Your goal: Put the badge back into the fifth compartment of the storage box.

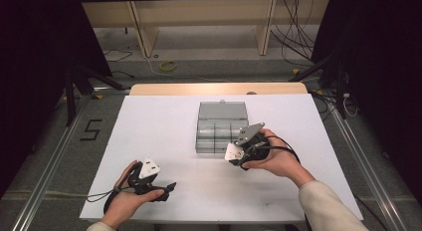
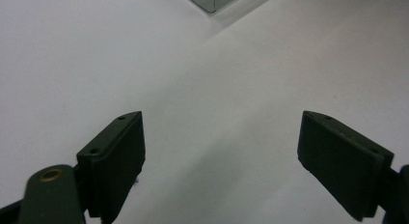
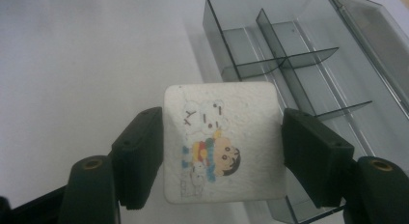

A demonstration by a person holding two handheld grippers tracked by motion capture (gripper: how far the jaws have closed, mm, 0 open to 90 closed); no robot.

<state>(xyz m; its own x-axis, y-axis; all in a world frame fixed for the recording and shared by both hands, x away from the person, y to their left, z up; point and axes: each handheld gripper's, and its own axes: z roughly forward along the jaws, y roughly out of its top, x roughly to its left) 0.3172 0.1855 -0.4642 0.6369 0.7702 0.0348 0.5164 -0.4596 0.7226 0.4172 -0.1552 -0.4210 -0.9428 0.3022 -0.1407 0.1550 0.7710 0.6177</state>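
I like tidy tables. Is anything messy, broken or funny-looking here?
Nothing looks broken or spilled. The grey divided box sits square on the white table with its lid open. The right gripper holds a white square block with a cartoon picture beside the box. The left gripper is open.

White cartoon-printed block (image 3: 221, 142), smoky grey box (image 3: 308, 74), white table (image 1: 159, 126).

Held a white square pad (image 3: 222, 142) printed with a cartoon child, clamped flat between black jaws just beside an open, smoky-grey compartment box (image 3: 308, 64) on the white table
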